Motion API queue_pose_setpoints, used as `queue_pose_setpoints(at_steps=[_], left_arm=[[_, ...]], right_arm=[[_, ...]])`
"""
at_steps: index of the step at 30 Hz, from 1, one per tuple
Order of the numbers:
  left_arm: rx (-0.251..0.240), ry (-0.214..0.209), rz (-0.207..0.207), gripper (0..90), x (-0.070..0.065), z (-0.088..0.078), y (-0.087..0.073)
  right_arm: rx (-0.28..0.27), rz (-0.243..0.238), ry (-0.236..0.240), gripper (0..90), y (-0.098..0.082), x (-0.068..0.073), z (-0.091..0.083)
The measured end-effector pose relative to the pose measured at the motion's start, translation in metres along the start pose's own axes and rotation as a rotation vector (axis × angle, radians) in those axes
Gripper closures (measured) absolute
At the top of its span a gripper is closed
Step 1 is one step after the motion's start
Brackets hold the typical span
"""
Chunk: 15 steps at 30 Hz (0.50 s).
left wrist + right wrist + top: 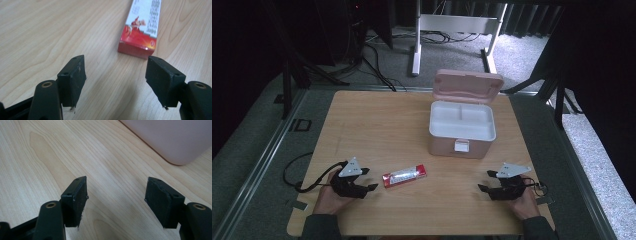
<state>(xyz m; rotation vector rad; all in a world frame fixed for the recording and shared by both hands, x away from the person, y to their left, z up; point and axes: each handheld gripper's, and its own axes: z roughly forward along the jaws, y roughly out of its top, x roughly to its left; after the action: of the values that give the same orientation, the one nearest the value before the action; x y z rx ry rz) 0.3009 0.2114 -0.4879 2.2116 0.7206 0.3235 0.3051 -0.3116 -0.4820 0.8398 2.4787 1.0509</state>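
The pink box stands on the counter, ahead of both claws and nearer the right one, with its lid raised upright at the far edge. A white insert tray sits inside it, split by a partition into compartments; no contents can be made out in them from the high view. The left claw rests low on the near left of the counter, held in the person's hand; its jaws stand apart and released, with bare wood between the pads. The red and white carton lies flat on the counter just ahead of this claw, toward its right jaw, close to the tips but not touching them. The right claw rests low on the near right of the counter, jaws spread wide and released, gripping nothing, with bare wood between the pads. The rounded lower corner of the pink box sits ahead of it, to the right, apart from the jaws.
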Motion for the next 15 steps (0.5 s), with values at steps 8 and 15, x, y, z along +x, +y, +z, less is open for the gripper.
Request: queue_pose_setpoints(at_steps=[8,15], left_arm=[[0.019,0.009,0.000,27.8,-0.004,0.001,0.003],[0.044,0.021,0.012,25.0,-0.004,0.008,0.006]], right_arm=[[-0.026,-0.005,-0.040,33.9,0.005,0.004,-0.011],[-0.014,-0.023,-0.047,32.2,0.008,0.006,-0.012]])
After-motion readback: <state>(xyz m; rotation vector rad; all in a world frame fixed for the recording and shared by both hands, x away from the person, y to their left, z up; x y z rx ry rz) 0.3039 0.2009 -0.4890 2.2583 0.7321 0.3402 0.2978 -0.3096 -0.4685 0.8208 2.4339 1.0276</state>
